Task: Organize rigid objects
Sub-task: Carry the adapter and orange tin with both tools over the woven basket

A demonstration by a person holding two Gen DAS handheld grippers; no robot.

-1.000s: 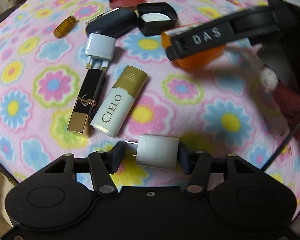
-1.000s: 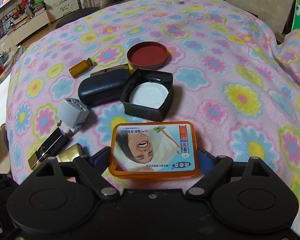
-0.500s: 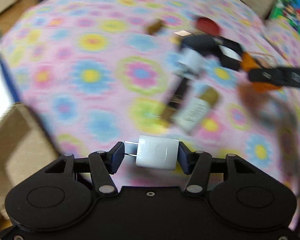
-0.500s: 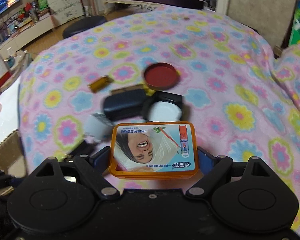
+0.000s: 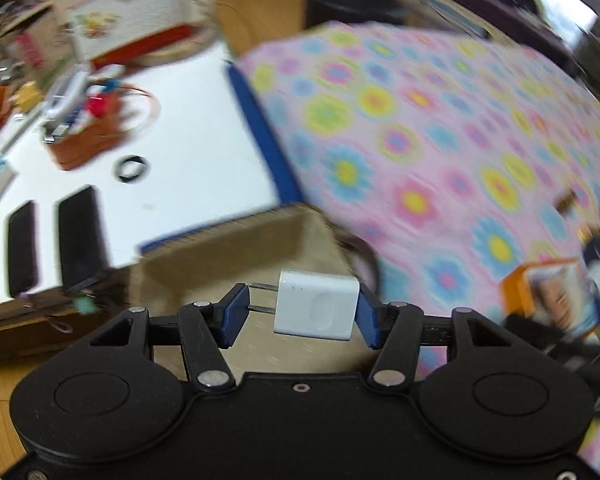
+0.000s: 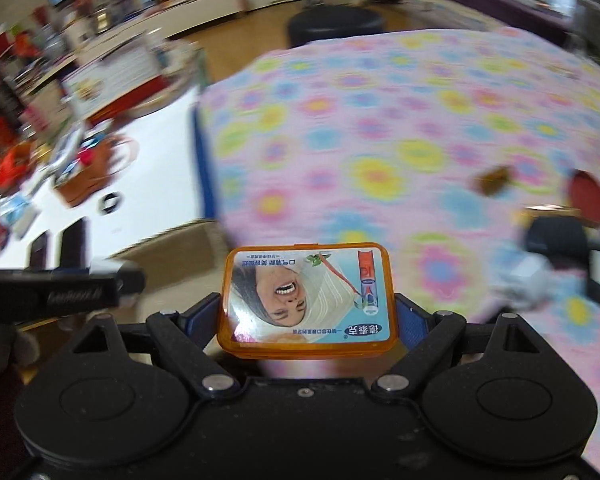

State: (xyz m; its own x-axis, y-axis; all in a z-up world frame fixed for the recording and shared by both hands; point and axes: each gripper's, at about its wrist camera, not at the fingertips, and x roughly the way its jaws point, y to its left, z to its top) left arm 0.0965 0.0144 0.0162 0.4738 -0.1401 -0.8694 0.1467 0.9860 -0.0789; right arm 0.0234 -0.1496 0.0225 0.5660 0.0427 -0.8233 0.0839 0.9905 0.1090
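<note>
Left gripper [image 5: 298, 312] clamps a white plastic plug adapter [image 5: 316, 309]; right gripper [image 6: 308, 312] clamps a flat orange-rimmed rectangular tin [image 6: 307, 300], flowered pink blanket [image 6: 380, 140] ahead.

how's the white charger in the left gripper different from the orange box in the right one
The white charger is a small plain block with two metal prongs pointing sideways at one pad; the orange box is wider, flat and translucent, with a printed face label on top. The charger fits between the jaws, while the box overhangs its jaws. Both are rigid and clamped, one in the left gripper, one in the right gripper.
</note>
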